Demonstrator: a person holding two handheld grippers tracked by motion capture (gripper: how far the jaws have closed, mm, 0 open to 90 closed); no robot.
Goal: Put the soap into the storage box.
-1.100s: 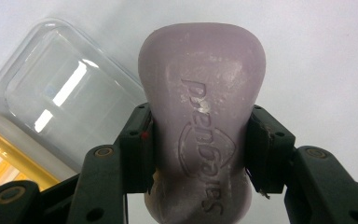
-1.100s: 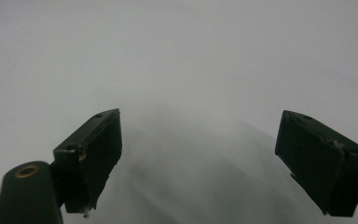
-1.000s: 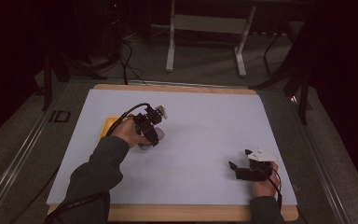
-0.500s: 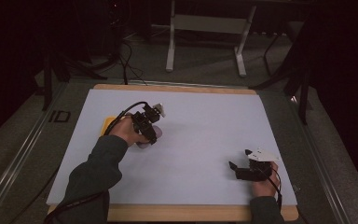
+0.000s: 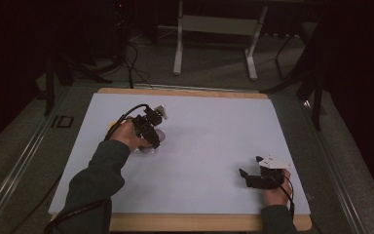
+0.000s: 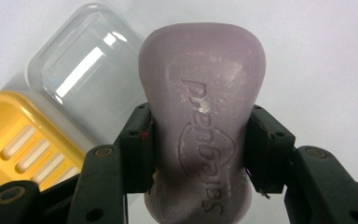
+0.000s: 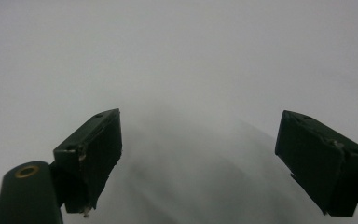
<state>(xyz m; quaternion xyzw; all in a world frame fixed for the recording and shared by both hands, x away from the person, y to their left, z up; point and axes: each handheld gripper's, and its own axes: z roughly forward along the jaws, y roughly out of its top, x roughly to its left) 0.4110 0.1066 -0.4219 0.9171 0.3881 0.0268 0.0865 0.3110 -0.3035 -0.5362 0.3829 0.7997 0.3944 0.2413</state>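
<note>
Soap bar (image 6: 200,126), pale purple with an embossed brand mark, sitting pinched across its narrow waist between the black jaws of the left gripper (image 6: 200,149), clamped tight on both flanks. Hovering over the left half of the white surface (image 5: 209,146), near the left edge and well away from the near corners. Lying just beyond the bar in the left gripper view: a yellow soap dish (image 6: 23,144) with slotted drain holes, and a clear lid (image 6: 79,74) resting beside it, touching or overlapping its edge — hard to tell which. Looking like the carrying step, with the bar probably heading for the yellow tray. Calling next for lining the bar's long side up with the slots, lowering gently, then releasing without smearing or tipping. Idling near the front right corner in the high view: the right gripper (image 5: 258,178), jaws spread wide with nothing between them. Catching the embossing and the dish slots clearly through the left gripper view, while the high view is giving just a yellow sliver behind the hand but placing both grippers well apart.
</note>
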